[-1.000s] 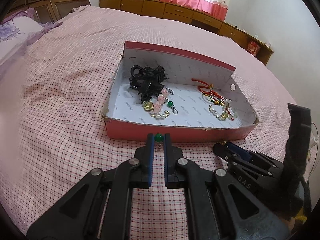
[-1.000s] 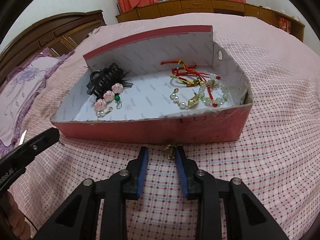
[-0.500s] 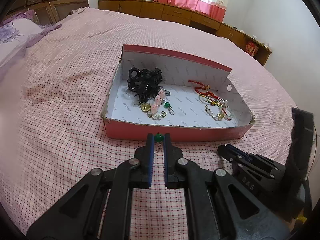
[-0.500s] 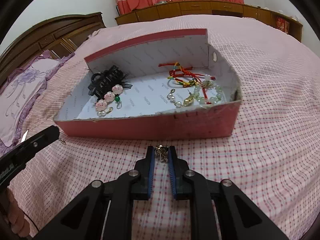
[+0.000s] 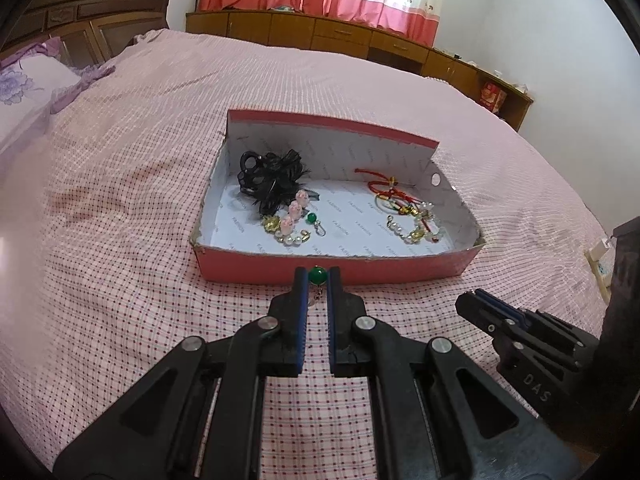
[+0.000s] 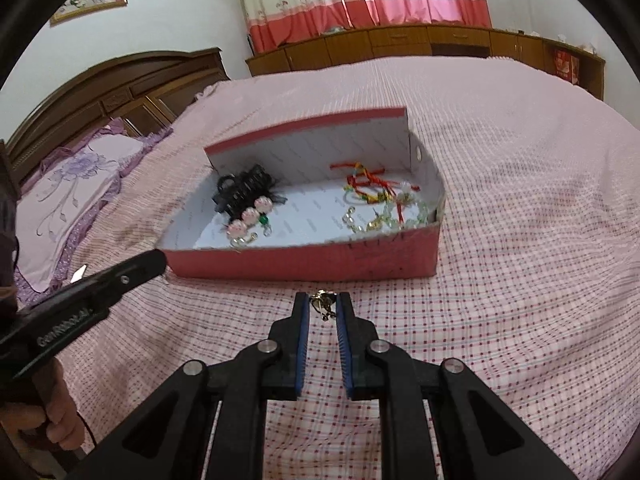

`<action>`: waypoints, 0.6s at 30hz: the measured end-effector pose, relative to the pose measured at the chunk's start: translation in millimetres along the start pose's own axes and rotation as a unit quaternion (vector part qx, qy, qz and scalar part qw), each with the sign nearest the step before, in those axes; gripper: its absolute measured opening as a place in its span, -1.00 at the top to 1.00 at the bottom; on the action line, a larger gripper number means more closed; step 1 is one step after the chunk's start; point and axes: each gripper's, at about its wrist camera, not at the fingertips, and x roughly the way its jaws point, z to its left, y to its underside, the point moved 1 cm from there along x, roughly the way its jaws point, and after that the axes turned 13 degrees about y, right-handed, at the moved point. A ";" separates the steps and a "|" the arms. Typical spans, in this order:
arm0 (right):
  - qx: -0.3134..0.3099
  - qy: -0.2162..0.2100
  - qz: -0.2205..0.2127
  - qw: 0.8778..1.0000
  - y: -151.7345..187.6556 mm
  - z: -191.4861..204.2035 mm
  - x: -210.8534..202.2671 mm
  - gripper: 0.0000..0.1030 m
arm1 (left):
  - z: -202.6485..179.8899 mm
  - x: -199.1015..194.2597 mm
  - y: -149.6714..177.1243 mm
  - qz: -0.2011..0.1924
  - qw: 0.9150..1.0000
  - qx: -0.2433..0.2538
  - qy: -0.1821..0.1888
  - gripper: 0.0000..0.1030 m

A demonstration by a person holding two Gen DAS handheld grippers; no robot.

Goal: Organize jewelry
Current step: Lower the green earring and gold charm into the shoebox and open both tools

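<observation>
Each clamped on a tiny piece, the left gripper (image 5: 317,280) pinching a green-bead earring (image 5: 318,275) and the right gripper (image 6: 323,305) a small gold charm (image 6: 322,303), both short of the red box (image 5: 340,274) near edge, risk a slip onto the bedspread (image 5: 120,240).

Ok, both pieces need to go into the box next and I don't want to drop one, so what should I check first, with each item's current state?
1. Left hand-held gripper shut on the green bead earring: ok.
2. Right hand-held gripper shut on the small metal earring: ok, though its jaws have only just finished closing.
3. Both pieces lifted off the bedspread: cannot tell.
4. Red box open, with bare floor between the black hair clip and the red cord bracelets: ok.
5. Tips above the near wall of the box: not ok, both are in front of it.
</observation>
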 end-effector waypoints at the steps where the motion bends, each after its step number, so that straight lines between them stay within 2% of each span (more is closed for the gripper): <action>1: 0.000 -0.001 -0.004 1.000 -1.1 0.1 -2.9 0.71 | -1.6 -1.6 -1.2 -0.003 1.000 0.002 0.000 1.00; 9: 0.003 -0.012 -0.048 0.999 -19.1 2.7 -25.1 0.71 | -9.8 -9.0 -18.7 -0.025 1.000 0.017 0.003 1.00; 18: -0.004 -0.015 -0.081 0.997 -41.9 8.8 -24.6 0.71 | -9.1 1.8 -37.3 -0.038 0.999 0.029 0.001 1.00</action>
